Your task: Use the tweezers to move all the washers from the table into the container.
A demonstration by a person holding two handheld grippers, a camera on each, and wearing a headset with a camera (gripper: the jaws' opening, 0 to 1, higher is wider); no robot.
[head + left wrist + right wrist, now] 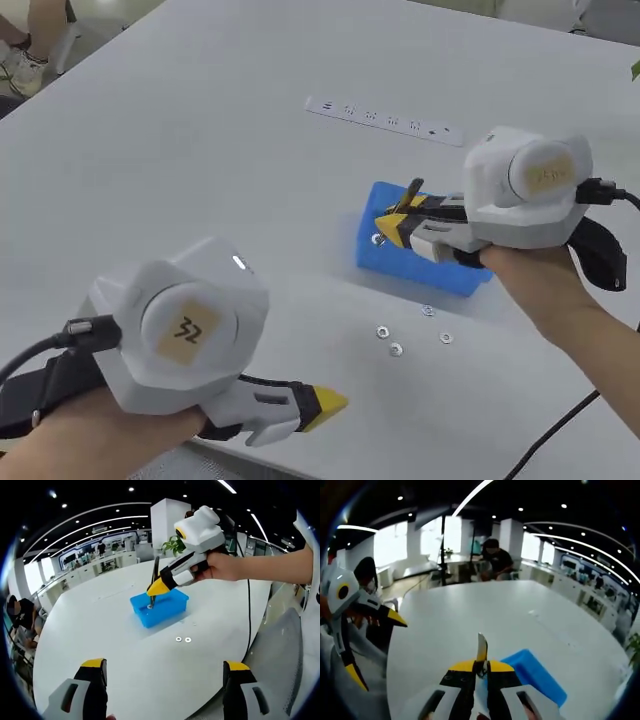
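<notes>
Washers [396, 349] small flat metal rings; slim tweezers [410, 194] in right gripper [390, 228]

Can't see much of the blue container [385, 258] in the head view: the right gripper [392, 228] covers its right end and its inside isn't visible. The tweezers [156, 568] are mostly buried between the jaws. There's a speck at their tip, but it's too small to call a washer. The loose washers [396, 349] are just tiny dots. The left gripper [305, 418] has one jaw tip tucked underneath, and the bottom edge cuts off that hand.
</notes>
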